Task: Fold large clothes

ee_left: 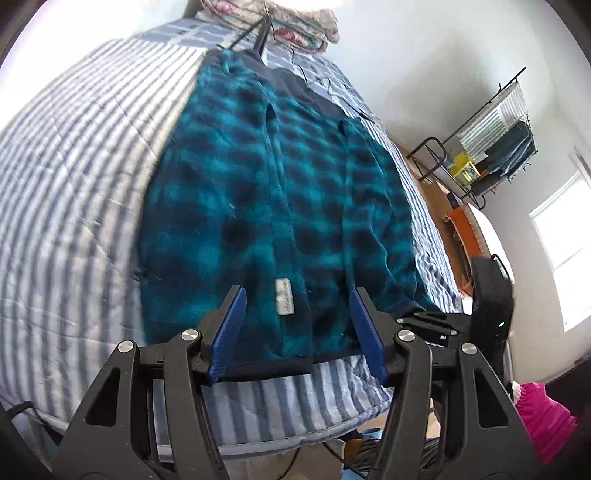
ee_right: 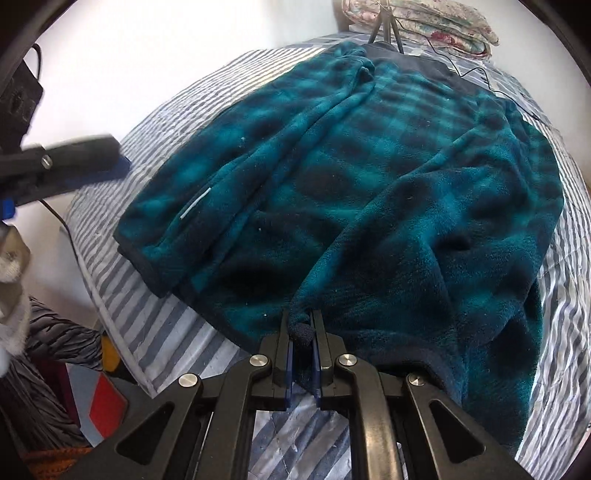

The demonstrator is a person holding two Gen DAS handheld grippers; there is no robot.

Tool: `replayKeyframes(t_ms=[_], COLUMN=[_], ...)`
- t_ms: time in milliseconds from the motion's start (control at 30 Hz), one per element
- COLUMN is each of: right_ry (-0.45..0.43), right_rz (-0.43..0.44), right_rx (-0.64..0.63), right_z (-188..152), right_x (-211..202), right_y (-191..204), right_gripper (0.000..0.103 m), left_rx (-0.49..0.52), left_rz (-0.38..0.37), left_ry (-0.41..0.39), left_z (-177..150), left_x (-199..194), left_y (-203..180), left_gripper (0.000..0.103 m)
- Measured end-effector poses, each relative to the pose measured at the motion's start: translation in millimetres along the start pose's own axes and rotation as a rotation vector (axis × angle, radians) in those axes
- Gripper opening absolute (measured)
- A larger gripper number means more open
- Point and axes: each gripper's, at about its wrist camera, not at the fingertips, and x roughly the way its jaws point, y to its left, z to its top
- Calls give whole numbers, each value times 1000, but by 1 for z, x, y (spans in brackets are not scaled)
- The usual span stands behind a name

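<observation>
Fleece jacket [ee_right: 369,192] flat on striped bed [ee_right: 155,332] | right gripper [ee_right: 301,328] pinches jacket's near hem | left gripper [ee_left: 295,325] wide, empty (above hem) | risk: thin pinch slips, fold skews

Bare striped bed [ee_left: 74,192] left of the teal fleece jacket [ee_left: 273,192]: open room for a hand. Far end blocked by folded quilts [ee_right: 424,22], a tripod [ee_right: 384,29] and a cable [ee_right: 476,72] trailing across the bedding.
</observation>
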Motion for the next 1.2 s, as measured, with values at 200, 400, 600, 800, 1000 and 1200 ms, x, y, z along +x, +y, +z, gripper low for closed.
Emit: replayKeyframes(t_ms=[200, 400, 600, 800, 1000, 1200], right_ry=[-17, -48, -147, -192, -216, -221], right_rz=[66, 148, 86, 54, 1, -29], right_rx=[17, 4, 73, 178, 235, 305], right_z=[0, 0, 31, 71, 113, 169], right_x=[-15, -57, -96, -95, -86, -65], right_y=[-8, -21, -70, -122, -161, -203], right_gripper=[17, 30, 34, 34, 43, 44], left_rx=[-15, -38, -16, 5, 22, 27], left_rz=[-46, -96, -88, -86, -70, -119], left_ry=[61, 89, 120, 164, 179, 164], left_z=[-8, -2, -1, -7, -11, -7], left_x=[31, 55, 80, 102, 122, 130], left_y=[-14, -25, -37, -43, -47, -53], left_gripper=[60, 60, 60, 60, 60, 55])
